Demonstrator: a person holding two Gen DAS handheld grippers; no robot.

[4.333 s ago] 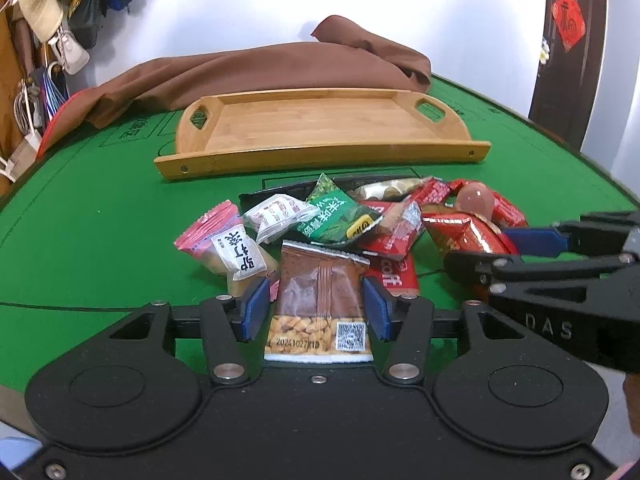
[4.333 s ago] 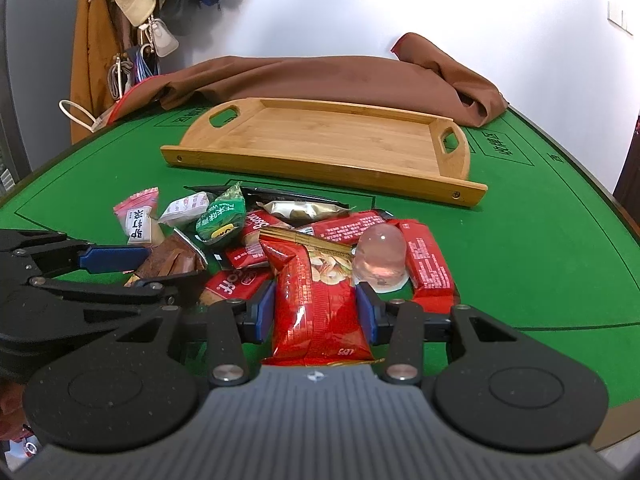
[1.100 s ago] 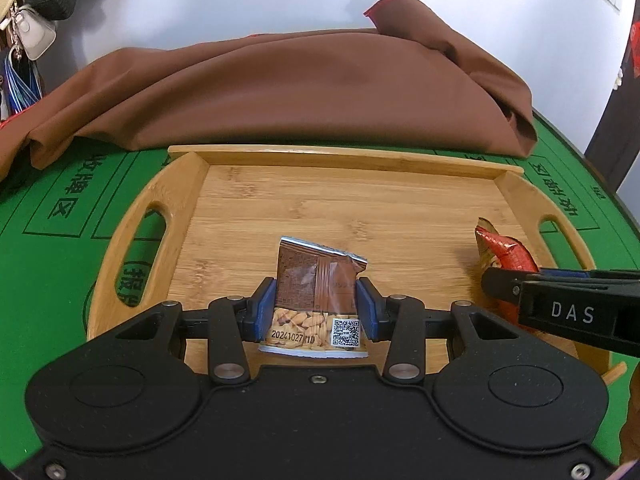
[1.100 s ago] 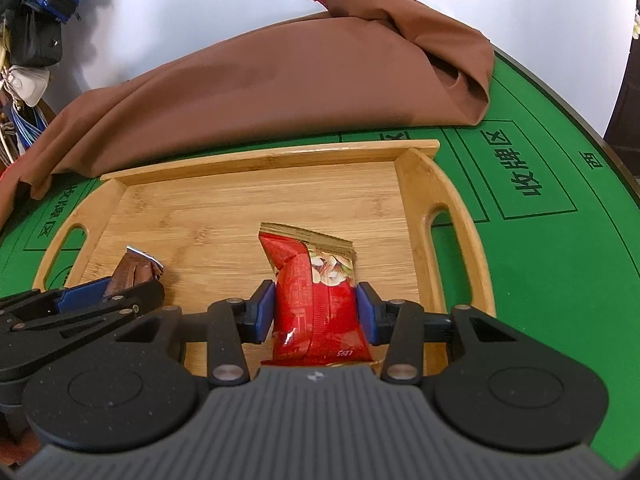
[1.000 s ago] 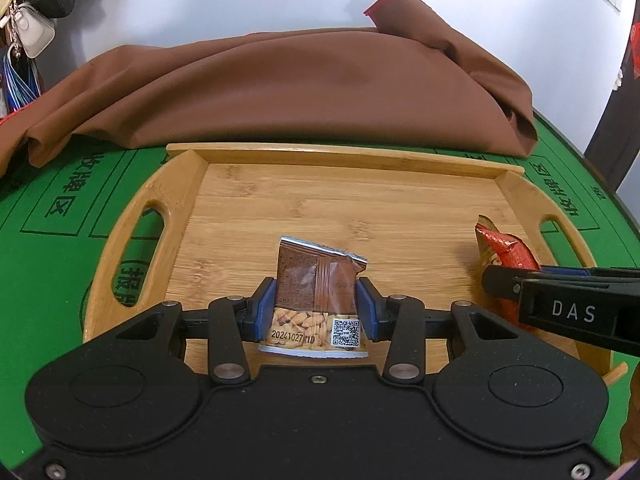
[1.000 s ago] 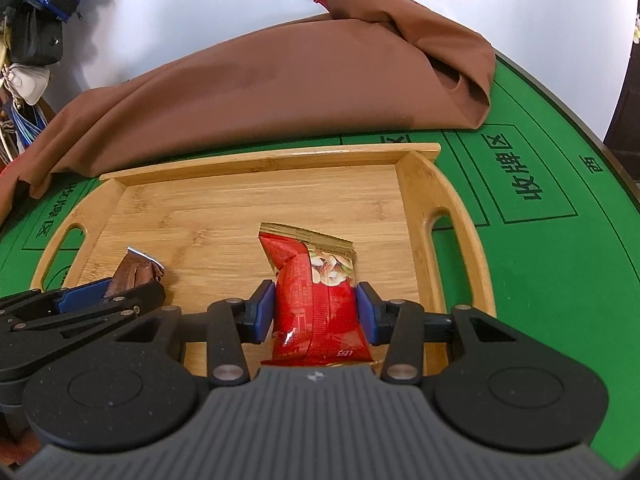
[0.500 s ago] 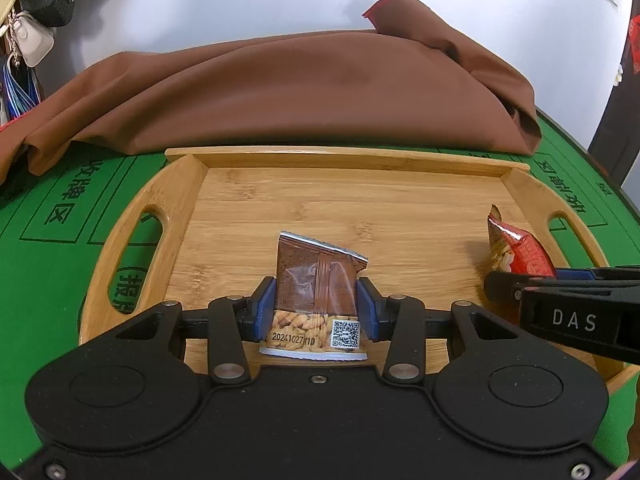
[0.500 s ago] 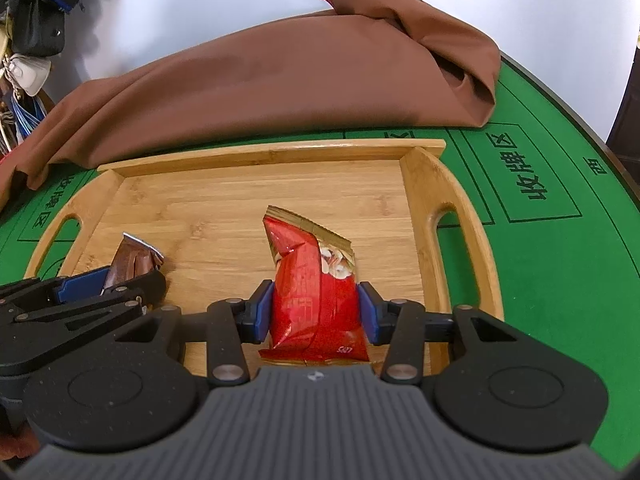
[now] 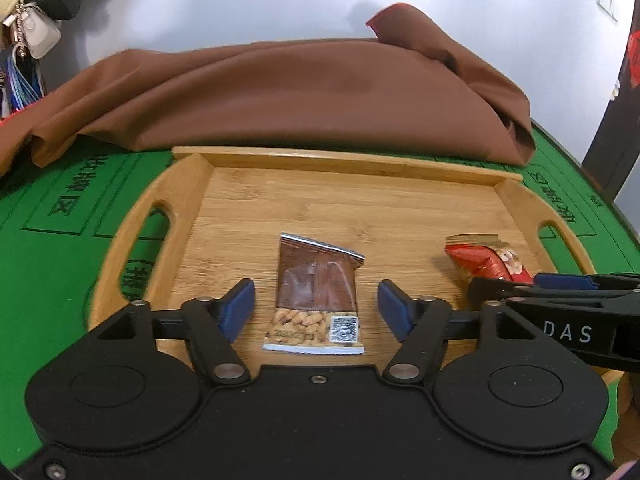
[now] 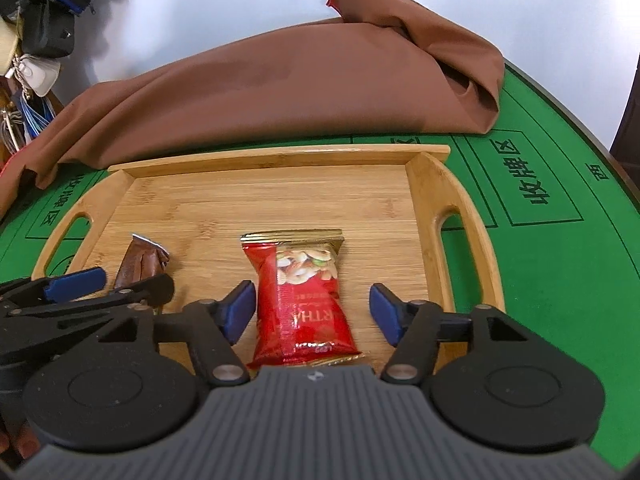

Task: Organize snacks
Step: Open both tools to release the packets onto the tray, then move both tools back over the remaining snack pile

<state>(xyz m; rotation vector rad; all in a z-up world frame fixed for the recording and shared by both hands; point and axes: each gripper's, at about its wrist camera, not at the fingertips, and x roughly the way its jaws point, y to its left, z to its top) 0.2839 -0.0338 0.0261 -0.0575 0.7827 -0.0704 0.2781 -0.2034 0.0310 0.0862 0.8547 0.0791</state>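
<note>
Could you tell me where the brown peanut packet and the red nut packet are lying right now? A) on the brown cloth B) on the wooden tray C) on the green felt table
B: the brown peanut packet and red nut packet lie on the wooden tray.

Brown packet [image 9: 316, 292] with a peanut picture and QR code, red packet [image 10: 306, 296] with gold ends and a nut picture, both on the pale bamboo tray [image 10: 280, 196]; green felt [image 10: 560, 280] with darker printed lines, brown cloth [image 9: 280, 96] behind
</note>
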